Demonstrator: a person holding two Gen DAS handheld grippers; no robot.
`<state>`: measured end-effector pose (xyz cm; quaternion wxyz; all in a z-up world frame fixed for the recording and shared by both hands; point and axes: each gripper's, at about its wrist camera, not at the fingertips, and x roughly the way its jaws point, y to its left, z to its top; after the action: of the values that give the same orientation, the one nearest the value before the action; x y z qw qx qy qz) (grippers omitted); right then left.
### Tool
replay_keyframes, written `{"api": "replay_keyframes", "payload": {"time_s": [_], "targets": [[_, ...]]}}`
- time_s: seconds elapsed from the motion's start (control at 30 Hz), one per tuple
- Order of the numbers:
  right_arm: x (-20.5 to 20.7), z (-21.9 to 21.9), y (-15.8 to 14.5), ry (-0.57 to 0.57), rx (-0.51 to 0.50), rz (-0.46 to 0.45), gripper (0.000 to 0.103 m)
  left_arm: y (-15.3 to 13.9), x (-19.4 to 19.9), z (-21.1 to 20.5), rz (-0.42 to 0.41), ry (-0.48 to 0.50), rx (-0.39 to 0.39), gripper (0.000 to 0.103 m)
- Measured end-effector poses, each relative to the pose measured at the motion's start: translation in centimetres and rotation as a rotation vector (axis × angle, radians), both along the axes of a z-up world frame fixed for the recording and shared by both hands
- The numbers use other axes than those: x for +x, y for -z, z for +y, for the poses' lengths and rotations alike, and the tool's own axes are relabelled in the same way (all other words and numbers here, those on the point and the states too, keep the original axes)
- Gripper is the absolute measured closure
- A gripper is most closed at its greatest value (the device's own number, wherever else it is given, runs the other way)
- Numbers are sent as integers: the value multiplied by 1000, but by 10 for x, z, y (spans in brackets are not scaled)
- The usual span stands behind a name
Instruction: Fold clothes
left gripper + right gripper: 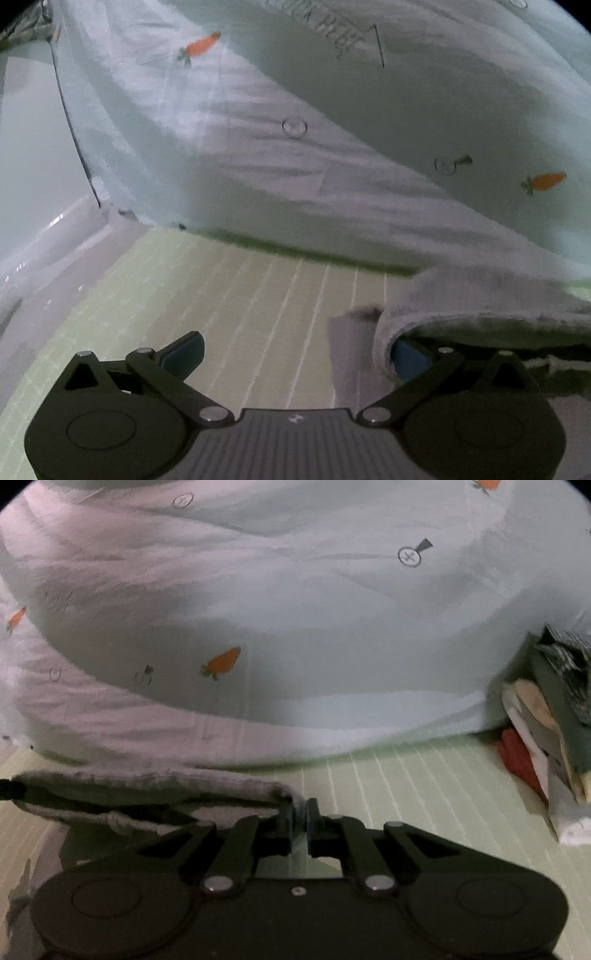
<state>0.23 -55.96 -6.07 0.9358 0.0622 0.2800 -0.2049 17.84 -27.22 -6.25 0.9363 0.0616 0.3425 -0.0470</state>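
A pale garment printed with orange carrots and small black marks hangs stretched above a light green striped mat. Its ribbed grey hem drapes over the right fingertip of my left gripper, whose jaws stand wide apart with bare mat between them. In the right wrist view the same garment fills the upper half. My right gripper is shut on the end of the ribbed hem, which runs off to the left.
A stack of folded clothes, with red, white and dark patterned pieces, lies on the mat at the right. A thin dark cord hangs at the left beside a pale wall and a shiny floor edge.
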Motion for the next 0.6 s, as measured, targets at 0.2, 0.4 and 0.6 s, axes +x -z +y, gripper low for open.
{"api": "replay_keyframes", "payload": {"time_s": [0.2, 0.4, 0.6], "targets": [[-18, 3, 27, 11, 52, 75, 96, 23, -17, 6, 93, 16, 23, 0], [-20, 3, 51, 6, 105, 162, 96, 43, -18, 9, 236, 33, 9, 0], [-21, 3, 49, 7, 138, 158, 91, 34, -21, 13, 243, 85, -57, 0]]}}
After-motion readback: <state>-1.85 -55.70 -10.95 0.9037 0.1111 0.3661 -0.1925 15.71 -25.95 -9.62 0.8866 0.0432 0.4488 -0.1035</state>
